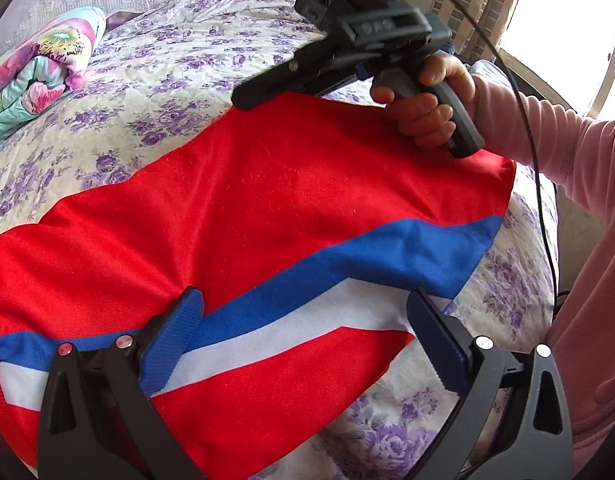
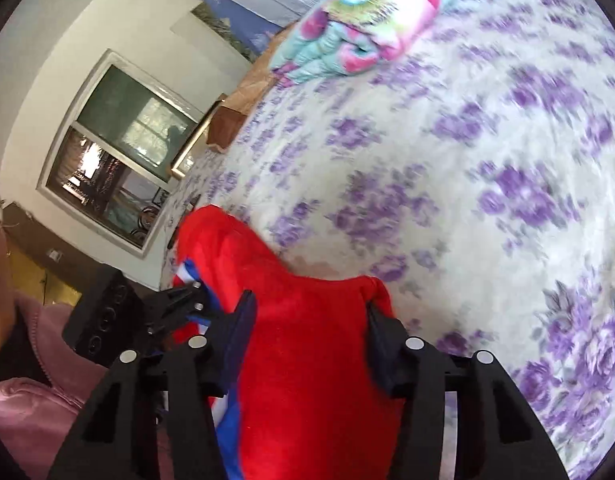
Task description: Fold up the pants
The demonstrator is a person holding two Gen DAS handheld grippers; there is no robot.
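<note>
The red pants (image 1: 267, 208) with a blue and white side stripe lie spread on the bed. My left gripper (image 1: 307, 312) is open just above them, its fingers either side of the stripe near the front edge. My right gripper (image 1: 243, 98) is held by a hand at the pants' far edge; its tips meet the cloth there. In the right wrist view the right gripper (image 2: 307, 304) stands wide open, with red cloth (image 2: 307, 380) lying between its fingers. The left gripper (image 2: 187, 300) shows at the left of that view.
The bed has a cream bedspread with purple flowers (image 1: 167, 80), also seen in the right wrist view (image 2: 487, 160). A rolled colourful quilt (image 1: 39, 76) lies at its far left (image 2: 359, 28). A window (image 2: 119, 148) and my pink sleeve (image 1: 567, 168) are at the sides.
</note>
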